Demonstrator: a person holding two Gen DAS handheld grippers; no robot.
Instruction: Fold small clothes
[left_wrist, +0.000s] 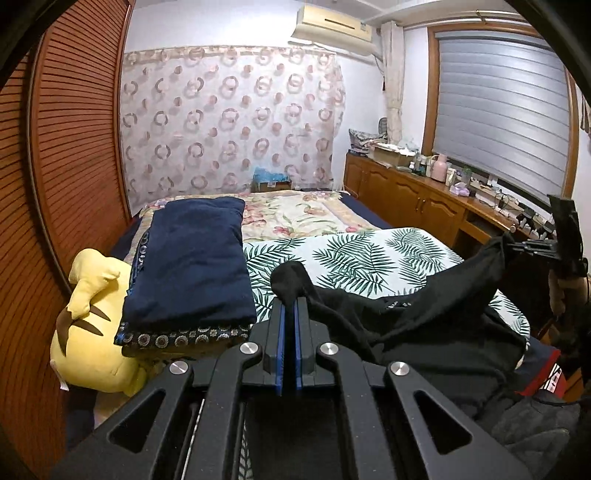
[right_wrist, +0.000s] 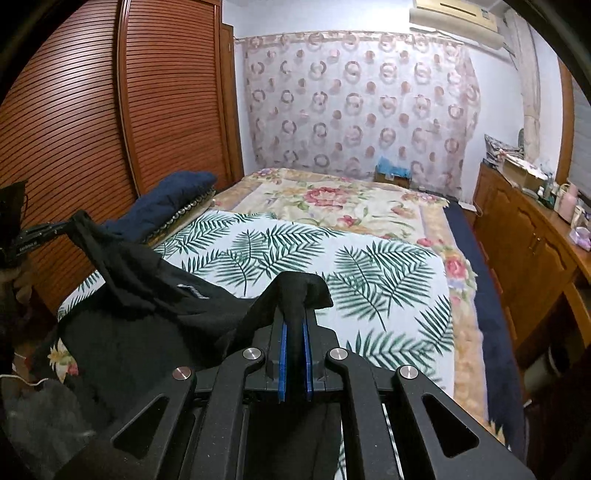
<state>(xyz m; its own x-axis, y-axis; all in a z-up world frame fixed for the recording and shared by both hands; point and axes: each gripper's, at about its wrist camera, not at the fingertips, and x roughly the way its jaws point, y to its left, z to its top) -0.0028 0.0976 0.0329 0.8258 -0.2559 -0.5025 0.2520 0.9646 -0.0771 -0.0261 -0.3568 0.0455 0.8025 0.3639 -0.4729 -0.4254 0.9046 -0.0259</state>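
Note:
A black garment (left_wrist: 413, 314) hangs stretched between my two grippers above the palm-leaf cloth (left_wrist: 354, 258) on the bed. My left gripper (left_wrist: 290, 301) is shut on one corner of it, and black fabric bunches over its fingertips. In the right wrist view my right gripper (right_wrist: 294, 314) is shut on another corner of the black garment (right_wrist: 147, 317), with cloth pinched between its blue pads. Each view shows the other gripper at its edge, gripping the far end: the right gripper (left_wrist: 517, 245) and the left gripper (right_wrist: 55, 229). The garment's lower part drapes onto the near edge of the bed.
A folded navy blanket (left_wrist: 192, 258) lies on patterned bedding at the left, beside a yellow plush toy (left_wrist: 92, 325). A floral quilt (right_wrist: 332, 199) covers the far bed. Slatted wooden wardrobe doors (right_wrist: 92, 129) stand left, and a wooden cabinet (left_wrist: 413, 195) with clutter runs along the right.

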